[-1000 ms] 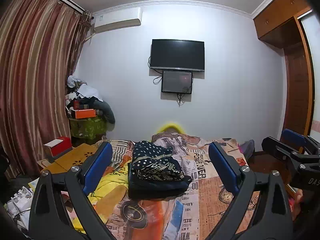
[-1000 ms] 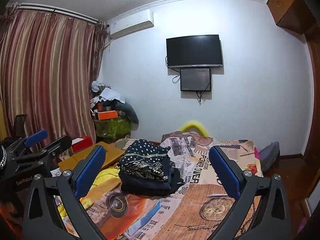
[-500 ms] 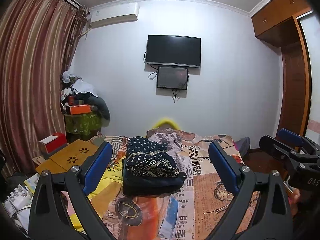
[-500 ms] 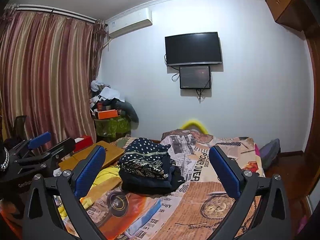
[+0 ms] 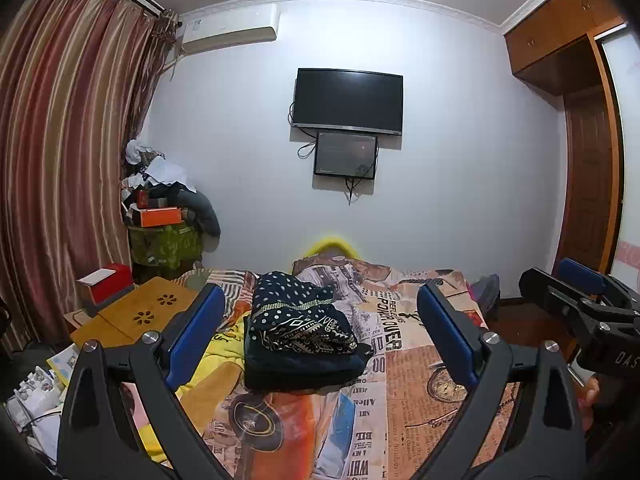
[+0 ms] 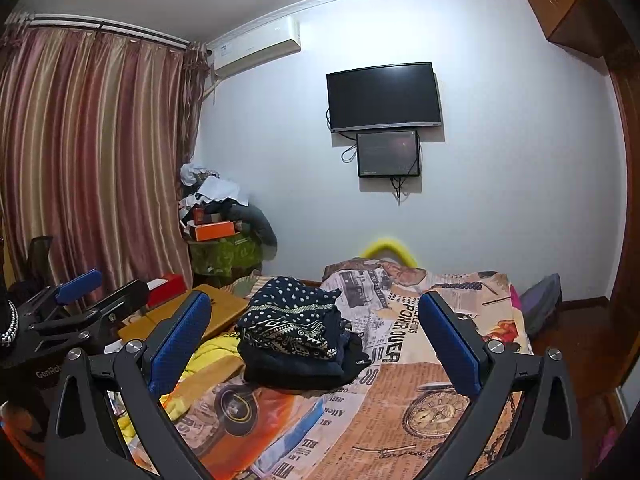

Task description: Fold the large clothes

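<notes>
A stack of folded dark clothes, navy with white dots and a patterned band on top, lies on the bed with the newspaper-print sheet. It also shows in the right wrist view. My left gripper is open and empty, held above the bed's near end, short of the stack. My right gripper is open and empty too, at about the same distance. A yellow garment lies crumpled left of the stack. Each gripper shows at the edge of the other's view.
A wooden lap table with a red box stands left of the bed. A cluttered pile fills the far left corner by the curtain. A TV hangs on the far wall. A wardrobe is right.
Both views have shifted slightly and tilted a little upward; the stack sits a touch lower in frame. Both grippers stay open and empty.
</notes>
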`<state>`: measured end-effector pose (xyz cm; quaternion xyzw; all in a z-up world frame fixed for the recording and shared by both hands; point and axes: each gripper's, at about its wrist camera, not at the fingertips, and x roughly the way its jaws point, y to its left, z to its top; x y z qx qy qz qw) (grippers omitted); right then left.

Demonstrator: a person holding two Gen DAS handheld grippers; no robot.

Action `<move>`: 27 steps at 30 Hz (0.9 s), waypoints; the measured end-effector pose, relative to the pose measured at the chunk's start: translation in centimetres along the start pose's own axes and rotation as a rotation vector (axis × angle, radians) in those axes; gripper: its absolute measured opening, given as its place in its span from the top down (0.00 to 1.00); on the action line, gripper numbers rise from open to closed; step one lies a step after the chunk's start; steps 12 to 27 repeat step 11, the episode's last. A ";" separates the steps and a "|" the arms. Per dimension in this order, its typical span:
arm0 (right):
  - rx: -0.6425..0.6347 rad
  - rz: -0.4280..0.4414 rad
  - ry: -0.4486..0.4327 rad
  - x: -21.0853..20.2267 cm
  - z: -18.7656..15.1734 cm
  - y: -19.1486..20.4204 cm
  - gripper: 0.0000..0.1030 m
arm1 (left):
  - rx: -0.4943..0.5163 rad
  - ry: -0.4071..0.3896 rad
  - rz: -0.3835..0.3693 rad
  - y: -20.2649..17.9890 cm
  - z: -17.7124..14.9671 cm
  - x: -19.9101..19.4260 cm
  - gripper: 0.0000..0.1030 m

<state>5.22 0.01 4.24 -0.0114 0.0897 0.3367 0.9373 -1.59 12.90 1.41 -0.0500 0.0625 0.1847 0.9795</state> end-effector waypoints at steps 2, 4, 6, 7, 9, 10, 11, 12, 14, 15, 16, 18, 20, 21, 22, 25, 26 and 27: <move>0.002 0.001 0.002 0.1 0.0 -0.1 0.00 | 0.000 0.002 -0.002 0.0 0.0 0.1 0.06; 0.003 -0.001 0.003 0.1 0.0 -0.1 0.00 | 0.001 0.004 -0.003 0.0 0.0 0.2 0.06; 0.003 0.001 0.004 0.2 0.0 -0.1 0.00 | 0.000 0.005 -0.002 -0.1 0.0 0.3 0.06; 0.004 0.001 0.005 0.2 0.1 -0.1 0.00 | -0.001 0.005 -0.003 0.0 0.0 0.3 0.06; 0.004 0.002 0.007 0.3 0.1 -0.1 0.00 | 0.002 0.002 -0.003 0.0 0.0 0.3 0.06; 0.004 0.001 0.008 0.3 0.1 -0.1 0.00 | 0.003 0.001 -0.001 0.0 -0.1 0.3 0.06; 0.003 0.002 0.009 0.4 0.1 -0.1 0.00 | 0.003 0.001 0.000 0.0 -0.1 0.3 0.06; 0.003 0.002 0.009 0.4 0.1 -0.1 0.00 | 0.003 0.001 0.000 0.0 -0.1 0.3 0.06; 0.003 0.002 0.009 0.4 0.1 -0.1 0.00 | 0.003 0.001 0.000 0.0 -0.1 0.3 0.06; 0.003 0.002 0.009 0.4 0.1 -0.1 0.00 | 0.003 0.001 0.000 0.0 -0.1 0.3 0.06; 0.003 0.002 0.009 0.4 0.1 -0.1 0.00 | 0.003 0.001 0.000 0.0 -0.1 0.3 0.06; 0.003 0.002 0.009 0.4 0.1 -0.1 0.00 | 0.003 0.001 0.000 0.0 -0.1 0.3 0.06; 0.003 0.002 0.009 0.4 0.1 -0.1 0.00 | 0.003 0.001 0.000 0.0 -0.1 0.3 0.06; 0.003 0.002 0.009 0.4 0.1 -0.1 0.00 | 0.003 0.001 0.000 0.0 -0.1 0.3 0.06; 0.003 0.002 0.009 0.4 0.1 -0.1 0.00 | 0.003 0.001 0.000 0.0 -0.1 0.3 0.06; 0.003 0.002 0.009 0.4 0.1 -0.1 0.00 | 0.003 0.001 0.000 0.0 -0.1 0.3 0.06; 0.003 0.002 0.009 0.4 0.1 -0.1 0.00 | 0.003 0.001 0.000 0.0 -0.1 0.3 0.06; 0.003 0.002 0.009 0.4 0.1 -0.1 0.00 | 0.003 0.001 0.000 0.0 -0.1 0.3 0.06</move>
